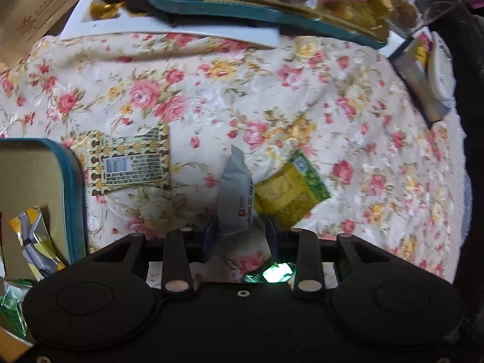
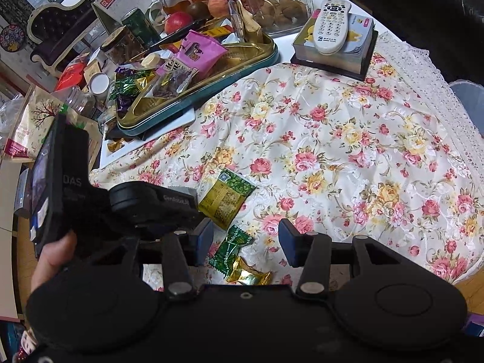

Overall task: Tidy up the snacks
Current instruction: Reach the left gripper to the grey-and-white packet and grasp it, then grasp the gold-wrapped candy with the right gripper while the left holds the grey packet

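In the left wrist view my left gripper is shut on a grey snack packet, which stands up between the blue pads over the floral cloth. A yellow-green packet lies just right of it, and a gold patterned packet lies to the left. A teal box at the left edge holds a few wrapped snacks. My right gripper hangs open above a green candy and a gold candy. The yellow-green packet lies just beyond. A hand holds the left gripper's body at the left.
A teal tin tray piled with snacks sits at the back left. Behind it are apples, a glass jar of walnuts and other clutter. A remote control rests on a box at the back right. The cloth's lace edge runs down the right.
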